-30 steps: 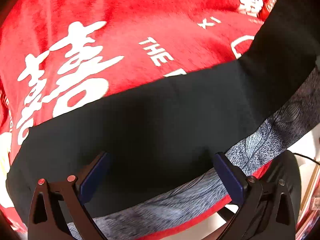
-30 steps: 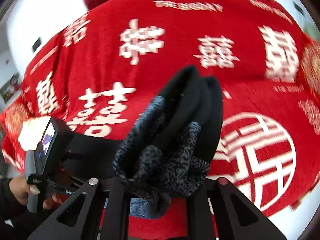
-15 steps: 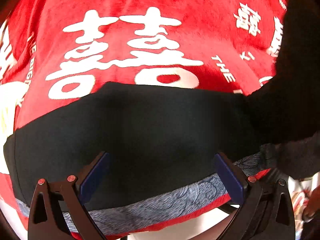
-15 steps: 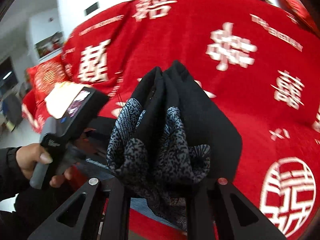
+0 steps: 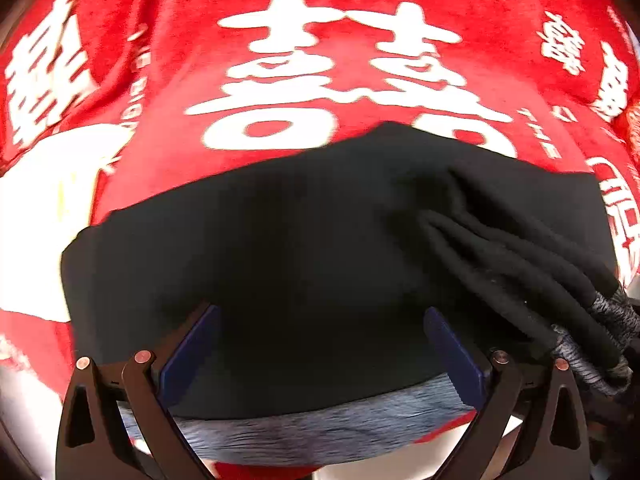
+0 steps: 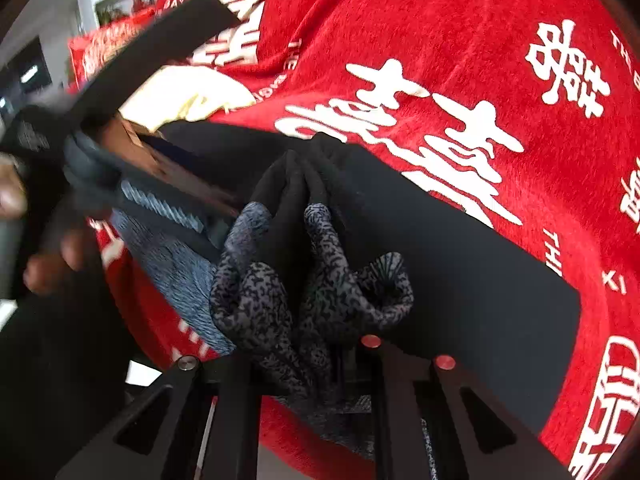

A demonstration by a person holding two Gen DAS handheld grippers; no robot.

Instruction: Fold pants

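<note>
Black pants with a grey patterned waistband lie on a red bedspread. My left gripper is open, its blue pads spread over the black cloth near the waistband. My right gripper is shut on a bunched end of the pants, black cloth with grey patterned trim, held over the flat part. That bunch shows at the right of the left wrist view.
The red bedspread carries large white characters. The bed's near edge runs along the bottom of the left wrist view, with white floor below. The left gripper's body and the hand holding it sit at the left of the right wrist view.
My right gripper has carried the bunched end leftward and down onto the flat pants beside the left gripper. The left gripper has stayed open over the cloth while its view swung.
</note>
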